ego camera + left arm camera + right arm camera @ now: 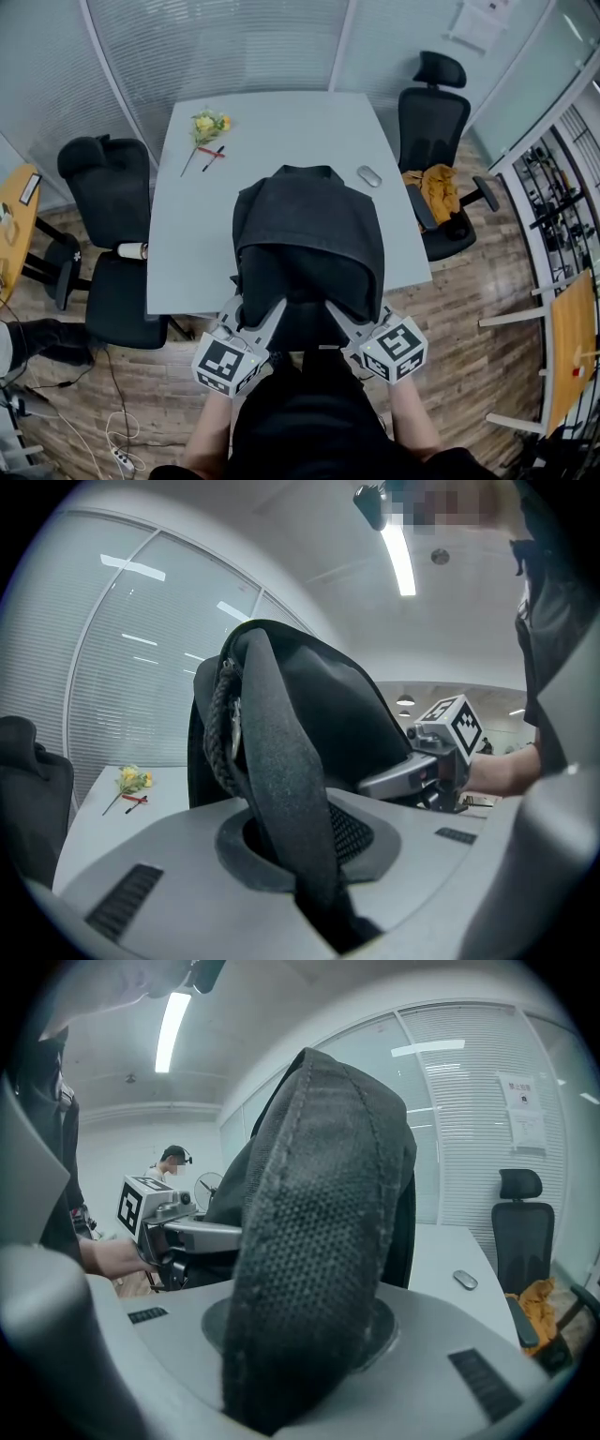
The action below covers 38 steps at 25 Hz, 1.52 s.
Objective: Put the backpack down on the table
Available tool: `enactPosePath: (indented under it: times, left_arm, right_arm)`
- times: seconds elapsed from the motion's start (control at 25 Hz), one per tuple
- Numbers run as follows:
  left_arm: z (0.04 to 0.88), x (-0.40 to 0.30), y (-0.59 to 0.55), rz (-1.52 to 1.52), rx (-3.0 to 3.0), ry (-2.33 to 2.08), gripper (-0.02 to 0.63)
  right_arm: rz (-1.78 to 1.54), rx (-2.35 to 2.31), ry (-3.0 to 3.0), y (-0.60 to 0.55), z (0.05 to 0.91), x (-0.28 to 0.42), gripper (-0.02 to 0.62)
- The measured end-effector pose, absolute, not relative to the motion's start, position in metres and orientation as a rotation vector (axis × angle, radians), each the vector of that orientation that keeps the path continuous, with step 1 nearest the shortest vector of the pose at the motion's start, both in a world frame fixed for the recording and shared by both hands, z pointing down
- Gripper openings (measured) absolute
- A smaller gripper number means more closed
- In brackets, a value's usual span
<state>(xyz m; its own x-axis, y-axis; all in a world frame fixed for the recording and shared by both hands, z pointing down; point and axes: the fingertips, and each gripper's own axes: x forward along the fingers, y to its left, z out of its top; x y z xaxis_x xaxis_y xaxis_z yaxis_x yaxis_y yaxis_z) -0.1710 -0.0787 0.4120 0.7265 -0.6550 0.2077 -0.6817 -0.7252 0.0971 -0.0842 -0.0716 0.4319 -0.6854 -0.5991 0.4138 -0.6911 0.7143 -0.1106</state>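
A dark grey backpack point(307, 244) hangs upright over the near edge of the pale grey table point(281, 122); whether its base touches the tabletop I cannot tell. My left gripper point(260, 317) is at its lower left and is shut on a narrow dark shoulder strap point(281, 789). My right gripper point(349, 321) is at its lower right, shut on a wide padded mesh strap point(309, 1279). The left gripper view also shows the right gripper point(422, 766) beside the bag. The right gripper view shows the left gripper point(178, 1232) the same way.
A yellow flower point(208, 125) and pens point(214, 155) lie at the table's far left, a mouse point(369, 175) at the right. Black office chairs stand at the left point(103, 173) and right point(433, 122), the right one holding a yellow garment point(434, 187).
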Motion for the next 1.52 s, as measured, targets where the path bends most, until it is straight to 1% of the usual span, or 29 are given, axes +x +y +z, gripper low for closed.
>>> enactPosePath:
  times: [0.52,1.52]
  left_arm:
    - [0.428,-0.167,-0.119,0.268,2.687,-1.091,0.055]
    - [0.432,-0.123,-0.28,0.369,2.592,-1.178,0.057]
  right_arm:
    - [0.427,0.939,-2.567,-0.114,0.448,-0.079,0.095]
    - [0.461,0.822,-2.644,-0.283,0.455,-0.037,0.098]
